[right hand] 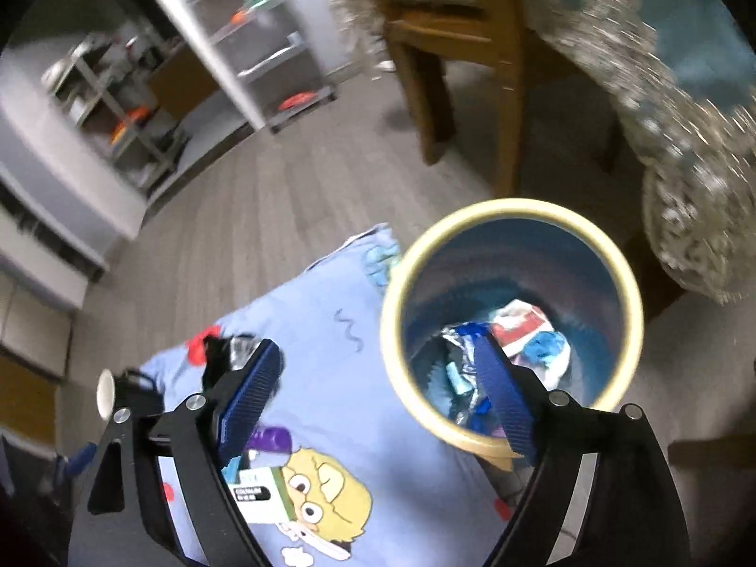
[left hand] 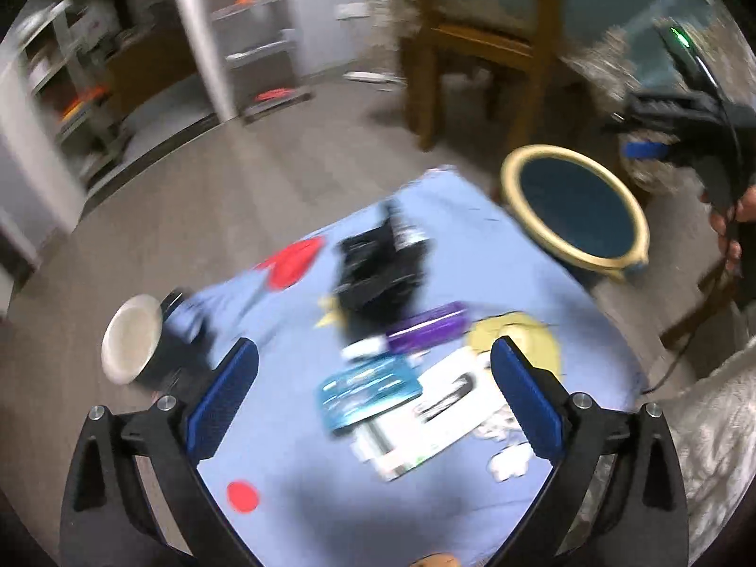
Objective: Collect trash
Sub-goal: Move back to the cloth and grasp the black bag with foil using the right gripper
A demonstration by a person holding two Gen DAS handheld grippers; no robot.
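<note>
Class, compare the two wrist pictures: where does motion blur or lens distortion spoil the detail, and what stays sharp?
Left wrist view: trash on the blue cloth is smeared, while the left gripper stays sharp. Right wrist view: shelves and chair blur toward the bent fisheye edges; the bin rim is soft, and the right gripper crisp.

I see grey wood-plank floor (left hand: 245,198) carrying a light blue cartoon-print sheet (left hand: 472,245). On the sheet, left wrist view: black crumpled item (left hand: 378,264) at centre, purple tube (left hand: 425,330) just near of it, teal packet (left hand: 368,390) overlapping a white box (left hand: 425,420), crumpled white paper (left hand: 508,460) at near right. A toppled dark cup (left hand: 141,345) lies at the sheet's left edge. Blue bin with cream rim (right hand: 512,326) stands at the far right corner, wrappers inside. Wooden chair (left hand: 477,47) stands farther back on the floor.
</note>
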